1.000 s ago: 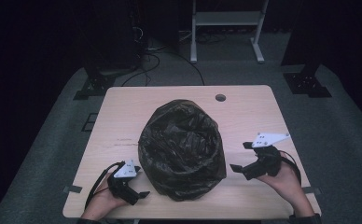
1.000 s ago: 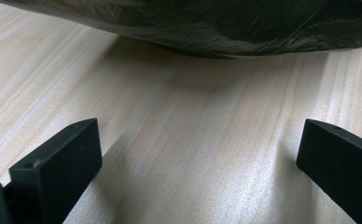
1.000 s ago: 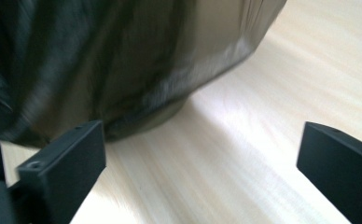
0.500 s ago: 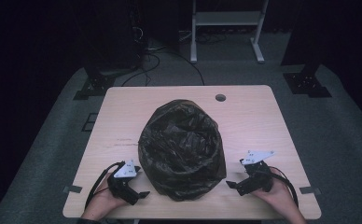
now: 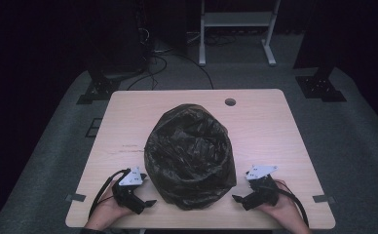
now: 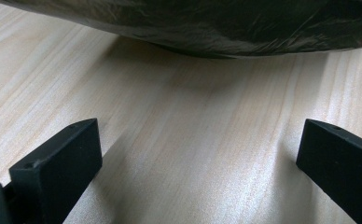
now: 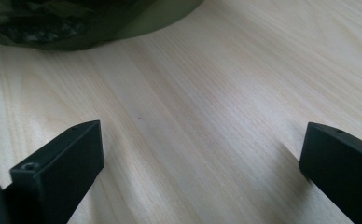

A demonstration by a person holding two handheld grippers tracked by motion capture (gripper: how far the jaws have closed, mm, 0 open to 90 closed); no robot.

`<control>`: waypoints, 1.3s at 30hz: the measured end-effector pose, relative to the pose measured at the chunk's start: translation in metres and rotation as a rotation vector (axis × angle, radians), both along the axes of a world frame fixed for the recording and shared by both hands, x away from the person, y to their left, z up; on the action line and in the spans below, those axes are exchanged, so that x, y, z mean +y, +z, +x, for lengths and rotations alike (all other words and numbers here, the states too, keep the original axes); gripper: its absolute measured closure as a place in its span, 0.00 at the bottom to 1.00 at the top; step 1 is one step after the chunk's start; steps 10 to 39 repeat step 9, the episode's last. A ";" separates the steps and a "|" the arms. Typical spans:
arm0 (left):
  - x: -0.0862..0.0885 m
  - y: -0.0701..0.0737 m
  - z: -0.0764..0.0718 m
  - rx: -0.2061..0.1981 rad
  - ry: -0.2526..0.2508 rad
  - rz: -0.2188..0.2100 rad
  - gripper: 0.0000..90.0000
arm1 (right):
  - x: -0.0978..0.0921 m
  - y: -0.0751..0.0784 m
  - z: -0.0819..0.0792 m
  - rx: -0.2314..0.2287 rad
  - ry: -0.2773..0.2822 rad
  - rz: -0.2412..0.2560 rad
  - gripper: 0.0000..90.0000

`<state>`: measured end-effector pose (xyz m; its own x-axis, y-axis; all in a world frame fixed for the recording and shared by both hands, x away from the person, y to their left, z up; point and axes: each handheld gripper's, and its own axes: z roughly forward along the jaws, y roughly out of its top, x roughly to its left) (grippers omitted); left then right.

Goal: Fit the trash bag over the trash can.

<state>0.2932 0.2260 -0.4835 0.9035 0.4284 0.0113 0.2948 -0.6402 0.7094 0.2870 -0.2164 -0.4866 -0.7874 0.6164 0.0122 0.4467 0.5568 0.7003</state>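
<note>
Showing green rim under bag in right gripper view.

The left gripper and right gripper lay low, jaws wide apart, pointing toward each other

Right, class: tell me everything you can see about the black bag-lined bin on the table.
The bin stands upright in the middle of the wooden table, nearer the person's edge. A crinkled, glossy black plastic bag lines it and folds over the rim, hiding the sides; the mouth is open and looks dark inside. In the right gripper view an olive wall shows below the bag. The left gripper and right gripper flank it, jaws open, not touching it.
</note>
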 end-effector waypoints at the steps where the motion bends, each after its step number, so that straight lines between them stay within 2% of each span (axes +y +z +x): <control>1: 0.000 0.000 0.000 0.000 0.000 0.000 0.00 | 0.001 -0.001 0.000 -0.010 0.002 0.003 0.00; 39: 0.000 0.000 0.000 0.000 0.000 0.000 0.00 | 0.001 -0.001 0.000 -0.012 0.006 0.007 0.00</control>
